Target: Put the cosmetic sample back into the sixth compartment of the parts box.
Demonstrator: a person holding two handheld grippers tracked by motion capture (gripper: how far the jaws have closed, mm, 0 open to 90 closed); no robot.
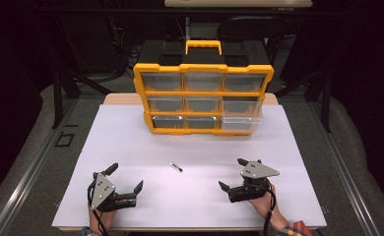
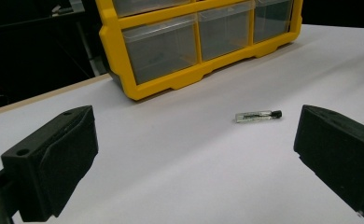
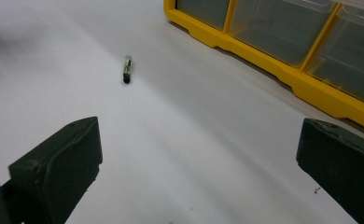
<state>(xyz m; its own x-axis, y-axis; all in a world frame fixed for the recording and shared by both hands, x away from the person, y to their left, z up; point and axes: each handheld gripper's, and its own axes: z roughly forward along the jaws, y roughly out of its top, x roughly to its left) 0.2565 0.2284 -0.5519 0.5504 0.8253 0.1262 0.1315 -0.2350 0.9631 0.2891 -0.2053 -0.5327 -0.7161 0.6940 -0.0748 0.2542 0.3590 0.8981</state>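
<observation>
A small clear vial with a black cap (image 1: 176, 167) lies on the white table top between the two grippers; it also shows in the left gripper view (image 2: 258, 115) and the right gripper view (image 3: 127, 68). My left gripper (image 1: 126, 178) rests near the front left, open and empty (image 2: 194, 168). My right gripper (image 1: 233, 174) rests near the front right, also open and empty (image 3: 199, 172). A yellow and black drawer organizer (image 1: 203, 91) stands at the back of the table, its bottom right drawer (image 1: 241, 122) pulled slightly out.
The white sheet (image 1: 131, 137) covers the table, with bare surface all around the vial. Grey floor and a metal rail (image 1: 27, 172) run along the left side. The organizer's clear drawers (image 2: 161, 46) face me.
</observation>
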